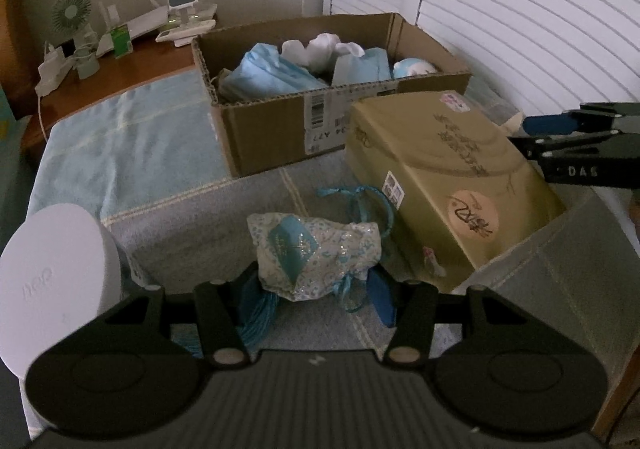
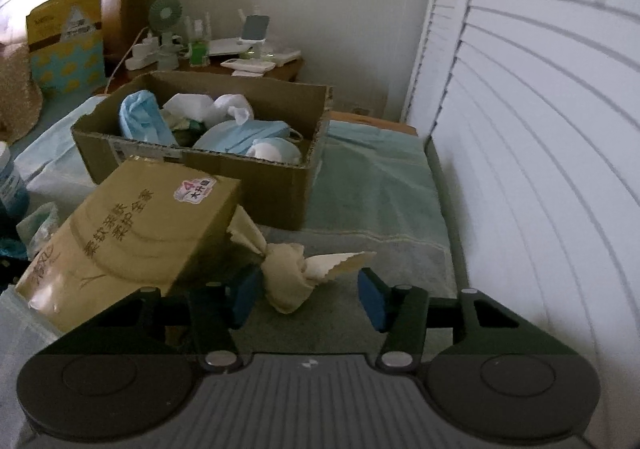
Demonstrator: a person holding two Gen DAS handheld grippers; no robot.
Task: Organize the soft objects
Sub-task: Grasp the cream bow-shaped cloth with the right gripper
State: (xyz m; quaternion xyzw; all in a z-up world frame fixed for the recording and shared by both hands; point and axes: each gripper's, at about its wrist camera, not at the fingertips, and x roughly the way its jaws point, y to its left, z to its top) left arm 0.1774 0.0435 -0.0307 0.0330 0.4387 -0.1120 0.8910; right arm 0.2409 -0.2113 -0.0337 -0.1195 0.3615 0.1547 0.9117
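A white-and-blue patterned pouch [image 1: 312, 253] with blue ribbons lies on the grey towel, between the blue pads of my left gripper [image 1: 316, 289], which stands open around it. A cream knotted cloth bundle [image 2: 288, 281] lies on the towel between the pads of my right gripper [image 2: 310, 295], open, closer to its left pad. An open cardboard box [image 1: 280, 129] holds blue and white soft items [image 1: 288, 69]; it also shows in the right wrist view [image 2: 256, 173]. My right gripper shows in the left wrist view [image 1: 532, 137] at the right edge.
An olive-gold tissue pack [image 1: 448, 185] lies between the two grippers, in front of the box [image 2: 132, 233]. A white round container [image 1: 52, 281] stands at left. A nightstand [image 1: 120, 45] with a fan and gadgets is behind. White shutters [image 2: 540, 129] line the right side.
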